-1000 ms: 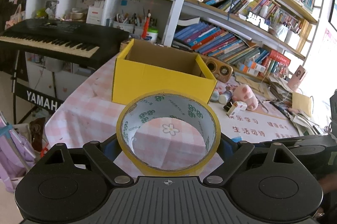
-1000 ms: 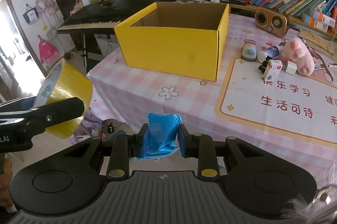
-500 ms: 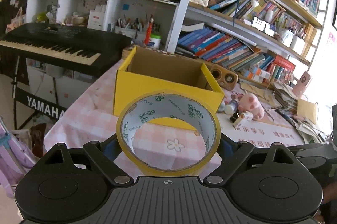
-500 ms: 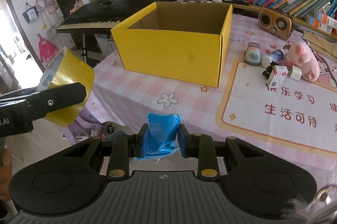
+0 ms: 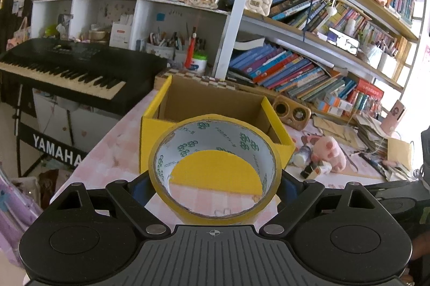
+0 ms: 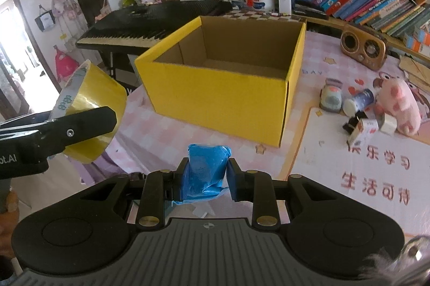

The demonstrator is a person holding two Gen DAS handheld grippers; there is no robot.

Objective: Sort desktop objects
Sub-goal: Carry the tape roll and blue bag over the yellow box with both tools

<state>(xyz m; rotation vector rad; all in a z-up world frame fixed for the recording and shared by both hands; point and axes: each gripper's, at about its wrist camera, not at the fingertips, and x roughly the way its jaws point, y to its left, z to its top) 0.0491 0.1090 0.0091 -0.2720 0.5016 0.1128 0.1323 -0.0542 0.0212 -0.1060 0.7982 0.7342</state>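
A tape roll [image 5: 215, 167] is clamped in the left gripper [image 5: 215, 178], a blue packet [image 6: 206, 169] in the right gripper [image 6: 205, 175]. Both are held short of the box [image 6: 223, 95]. Transport is judged underway; release above the opening is required next.

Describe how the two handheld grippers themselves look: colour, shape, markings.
Both are matte black plastic. The left gripper and right gripper share a ribbed centre plate with a small crosshair mark, round discs either side, angular linkage arms and blue-lined fingers. Pivot screws: silver left, brass right.
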